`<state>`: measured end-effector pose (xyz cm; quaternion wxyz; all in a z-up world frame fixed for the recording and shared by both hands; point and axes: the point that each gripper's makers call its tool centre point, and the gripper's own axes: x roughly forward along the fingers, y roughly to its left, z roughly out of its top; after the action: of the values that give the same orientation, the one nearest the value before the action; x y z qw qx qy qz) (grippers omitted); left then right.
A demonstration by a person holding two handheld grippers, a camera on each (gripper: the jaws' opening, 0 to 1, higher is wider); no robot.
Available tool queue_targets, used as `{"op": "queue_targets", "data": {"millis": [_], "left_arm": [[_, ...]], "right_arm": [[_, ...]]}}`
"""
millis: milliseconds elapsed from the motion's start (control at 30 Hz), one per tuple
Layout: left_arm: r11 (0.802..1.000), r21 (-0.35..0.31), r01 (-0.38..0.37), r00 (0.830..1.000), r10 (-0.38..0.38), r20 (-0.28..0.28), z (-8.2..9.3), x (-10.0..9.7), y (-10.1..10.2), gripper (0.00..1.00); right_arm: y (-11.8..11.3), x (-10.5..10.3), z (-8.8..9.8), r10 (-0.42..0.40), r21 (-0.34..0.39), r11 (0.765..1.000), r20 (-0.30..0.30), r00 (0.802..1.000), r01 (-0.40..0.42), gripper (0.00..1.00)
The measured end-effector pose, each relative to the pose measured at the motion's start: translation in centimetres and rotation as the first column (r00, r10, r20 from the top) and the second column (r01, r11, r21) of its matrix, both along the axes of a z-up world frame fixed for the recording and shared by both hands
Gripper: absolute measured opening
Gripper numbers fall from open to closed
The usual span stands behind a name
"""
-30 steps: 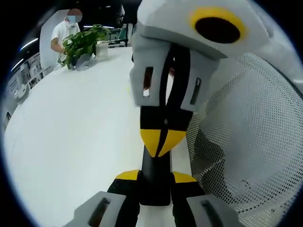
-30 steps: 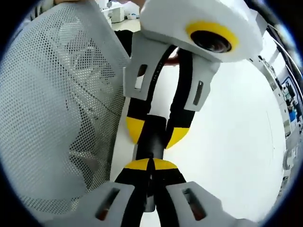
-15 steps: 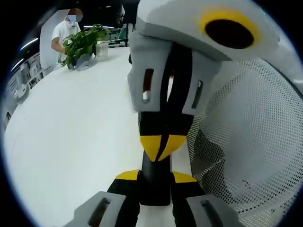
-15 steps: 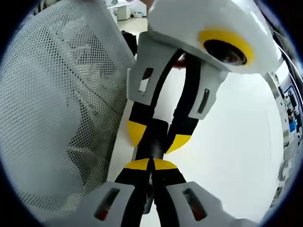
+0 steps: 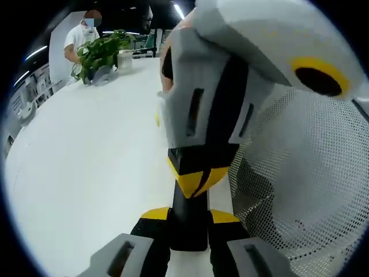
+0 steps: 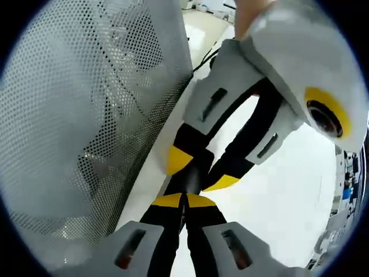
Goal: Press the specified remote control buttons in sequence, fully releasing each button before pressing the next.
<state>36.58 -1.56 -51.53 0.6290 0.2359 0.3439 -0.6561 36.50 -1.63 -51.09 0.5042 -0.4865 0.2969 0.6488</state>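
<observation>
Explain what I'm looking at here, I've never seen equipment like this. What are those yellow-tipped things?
They are two hand-held pincer tools, worked by a person. Each carries a fisheye camera looking along its own jaws, so each picture comes from one tool. The left gripper clamps a slim black bar, apparently the remote control. The right gripper, jaws shut, meets it tip-first. Below is a white table, with a mesh basket alongside and a potted plant far back.

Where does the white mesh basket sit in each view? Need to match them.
Left gripper view: white mesh basket takes up the right side.
Right gripper view: white mesh basket takes up the left side.
Shared landmark: slim black remote, near the bottom centre in both, next to the basket.
</observation>
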Motion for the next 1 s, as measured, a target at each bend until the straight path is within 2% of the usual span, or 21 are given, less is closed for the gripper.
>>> {"op": "queue_targets", "data": {"millis": [67,167,233,467,567,600,633,667,733,1000], "left_arm": [[1.000,0.000,0.000,1.000,0.000,0.001,0.0,0.0,0.0,0.24],[1.000,-0.001,-0.001,1.000,0.001,0.001,0.0,0.0,0.0,0.24],[1.000,-0.001,-0.004,1.000,0.004,-0.001,0.0,0.0,0.0,0.24],[1.000,-0.005,-0.005,1.000,0.005,-0.003,-0.1,0.1,0.0,0.24],[1.000,-0.005,-0.006,1.000,0.005,-0.003,0.0,0.0,-0.1,0.24],[1.000,-0.005,-0.005,1.000,0.005,-0.003,0.0,0.0,-0.1,0.24],[1.000,-0.005,-0.006,1.000,0.006,-0.003,0.0,0.0,-0.1,0.24],[1.000,-0.006,-0.006,1.000,0.006,-0.004,0.0,0.0,-0.1,0.24],[1.000,-0.006,-0.006,1.000,0.006,-0.004,0.0,0.0,-0.1,0.24],[1.000,-0.005,-0.005,1.000,0.005,-0.003,0.0,0.0,-0.1,0.24]], "right_arm": [[0.0,0.2,0.1,-0.101,0.043,0.994,-0.071,0.992,0.104,0.00],[-0.1,0.3,0.2,-0.165,0.106,0.978,-0.131,0.978,0.179,0.00],[-0.2,0.3,0.2,-0.237,0.125,0.957,-0.179,0.955,0.261,0.00],[-0.3,0.2,0.2,-0.231,0.150,0.955,-0.154,0.961,0.254,0.01],[-0.4,0.7,0.3,-0.241,0.155,0.953,-0.134,0.961,0.261,0.09],[-0.6,0.8,0.3,-0.255,0.148,0.949,-0.158,0.954,0.278,0.10],[-0.8,0.3,0.2,-0.271,0.130,0.945,-0.210,0.939,0.301,0.11],[-0.9,0.3,0.1,-0.292,0.130,0.936,-0.237,0.926,0.328,0.13],[-1.2,0.4,0.1,-0.287,0.136,0.937,-0.229,0.930,0.323,0.18],[-1.9,0.0,0.1,-0.269,0.141,0.944,-0.193,0.944,0.298,0.21]]}}
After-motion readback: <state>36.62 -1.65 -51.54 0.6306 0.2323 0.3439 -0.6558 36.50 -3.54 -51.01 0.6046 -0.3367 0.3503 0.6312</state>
